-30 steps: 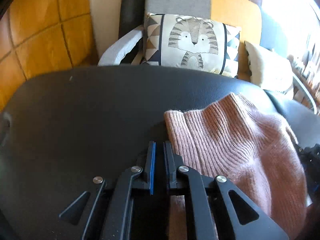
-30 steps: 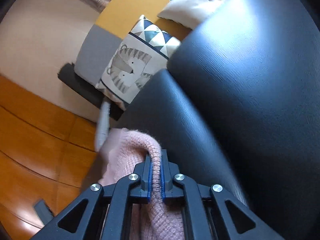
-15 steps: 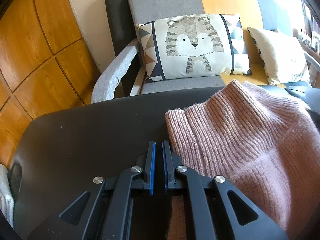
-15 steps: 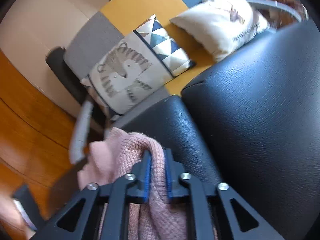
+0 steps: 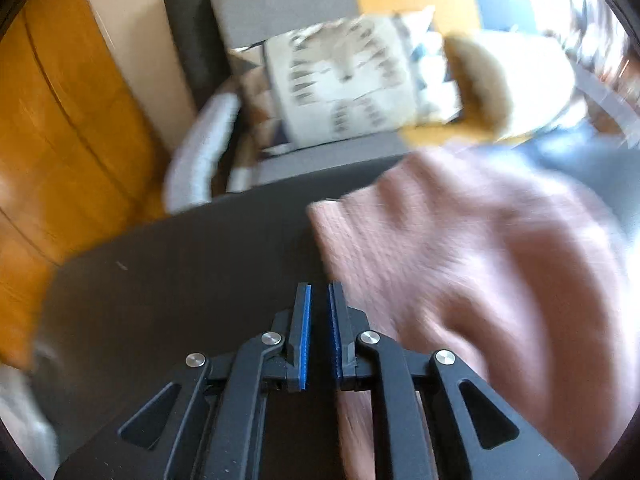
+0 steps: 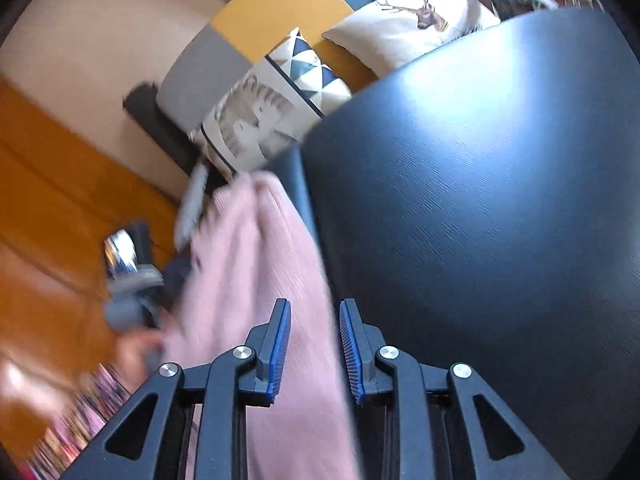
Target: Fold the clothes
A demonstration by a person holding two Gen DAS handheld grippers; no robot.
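The pink sweater [image 5: 472, 264] lay on the black cushion [image 5: 180, 280], toward its right half, with the striped-animal pillow [image 5: 344, 84] on the armchair [image 5: 280, 12] beyond it. The left gripper [image 5: 319, 300] hung over the cushion just left of the sweater's edge, its fingers a narrow slit apart with nothing between them. The right gripper [image 6: 313, 312] was opening; its blue pads [image 6: 280, 344] stood clear of the sweater [image 6: 272, 272], which ran between them without being pinched, beside the cushion [image 6: 480, 200].
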